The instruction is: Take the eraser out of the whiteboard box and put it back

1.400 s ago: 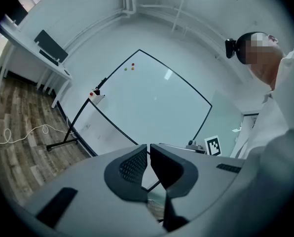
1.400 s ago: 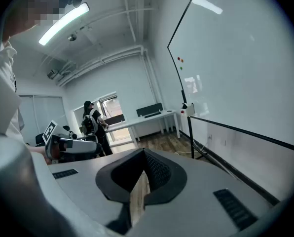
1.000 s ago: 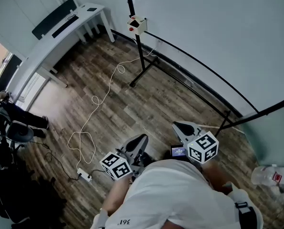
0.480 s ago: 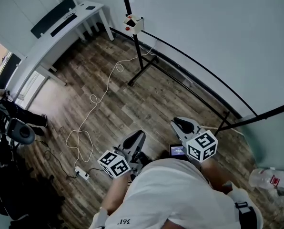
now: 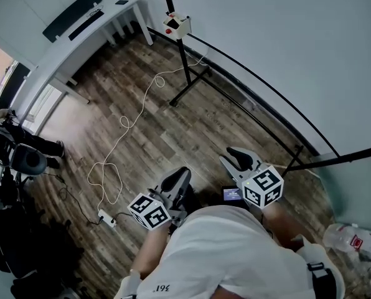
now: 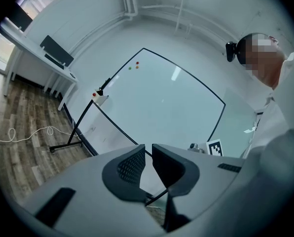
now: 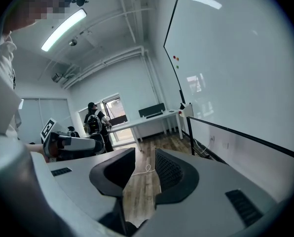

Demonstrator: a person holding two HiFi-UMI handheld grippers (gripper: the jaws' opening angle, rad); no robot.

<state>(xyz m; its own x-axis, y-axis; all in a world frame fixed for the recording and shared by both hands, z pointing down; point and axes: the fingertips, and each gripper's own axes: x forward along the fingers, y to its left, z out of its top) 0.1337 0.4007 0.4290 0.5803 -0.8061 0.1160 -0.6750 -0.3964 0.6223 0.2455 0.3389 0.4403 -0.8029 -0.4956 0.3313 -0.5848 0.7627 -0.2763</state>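
The whiteboard box [image 5: 177, 25] is a small white box mounted on the board's black stand, far ahead of both grippers. It also shows in the left gripper view [image 6: 100, 98] and the right gripper view [image 7: 188, 110]. Something red and dark sits at its top, too small to tell whether it is the eraser. My left gripper [image 5: 176, 180] is held low in front of the person, with a narrow gap between its jaws and nothing in it. My right gripper [image 5: 241, 159] has just been opening its jaws; they stand apart and empty.
The whiteboard [image 5: 285, 36] runs along the right on black stand legs [image 5: 188, 86]. A white cable [image 5: 126, 129] snakes across the wood floor to a power strip [image 5: 108, 218]. At the far left is a white desk [image 5: 79, 42]. A person [image 7: 93, 120] stands by the doorway.
Both grippers have edged a little up the picture toward the whiteboard, and the head view has shifted slightly with them.
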